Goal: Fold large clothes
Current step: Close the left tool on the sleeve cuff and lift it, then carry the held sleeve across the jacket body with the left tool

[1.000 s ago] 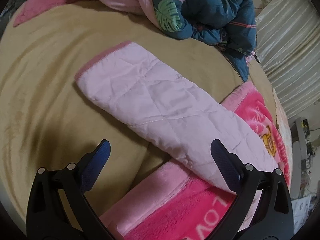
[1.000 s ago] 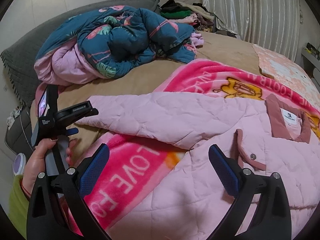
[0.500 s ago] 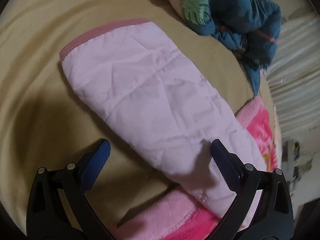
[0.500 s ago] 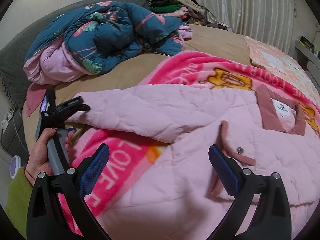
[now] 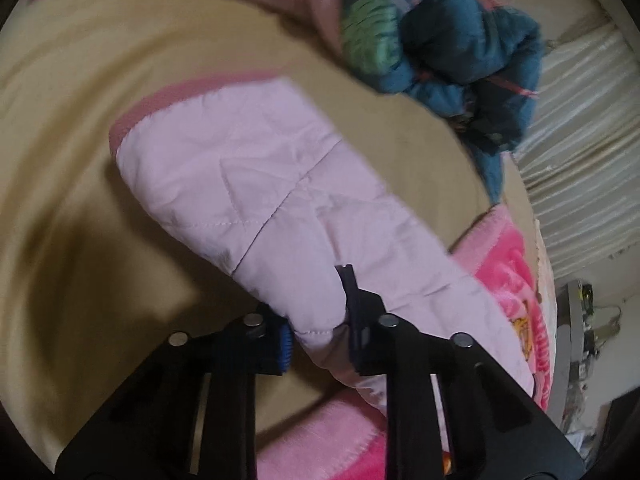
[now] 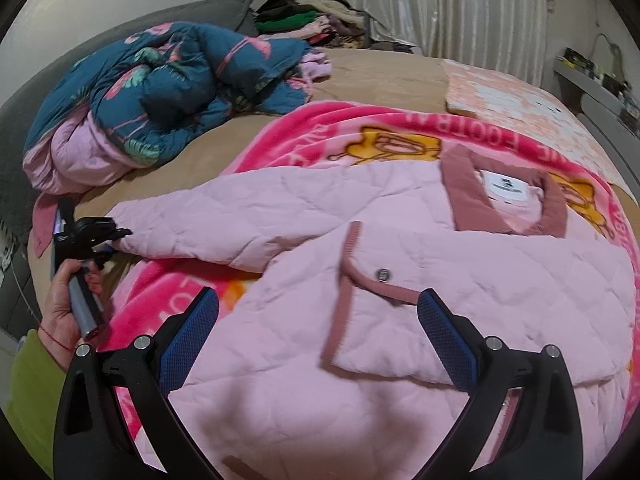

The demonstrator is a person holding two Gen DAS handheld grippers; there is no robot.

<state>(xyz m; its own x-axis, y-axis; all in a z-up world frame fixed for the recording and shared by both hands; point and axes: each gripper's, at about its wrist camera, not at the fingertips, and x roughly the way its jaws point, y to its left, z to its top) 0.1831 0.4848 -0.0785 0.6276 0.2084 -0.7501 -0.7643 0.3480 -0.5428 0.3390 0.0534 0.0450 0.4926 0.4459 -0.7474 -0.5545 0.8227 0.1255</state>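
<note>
A pink quilted jacket with a dusty-rose collar lies face up on the bed. Its left sleeve stretches out over the tan sheet and ends in a rose cuff. My left gripper is shut on the near edge of that sleeve, with fabric bunched between the pads. The right wrist view shows the same grip, the left gripper held by a hand at the sleeve. My right gripper hangs open above the jacket's front, close to the snap button, touching nothing.
A bright pink fleece blanket lies under the jacket on the tan sheet. A teal flamingo-print duvet is heaped at the bed's head. Stacked clothes and a pale curtain stand behind. A shelf is at the right.
The left gripper moved in on the sleeve and shut on its edge; it was wide open before. The right gripper slid across the jacket front toward the collar, still open.
</note>
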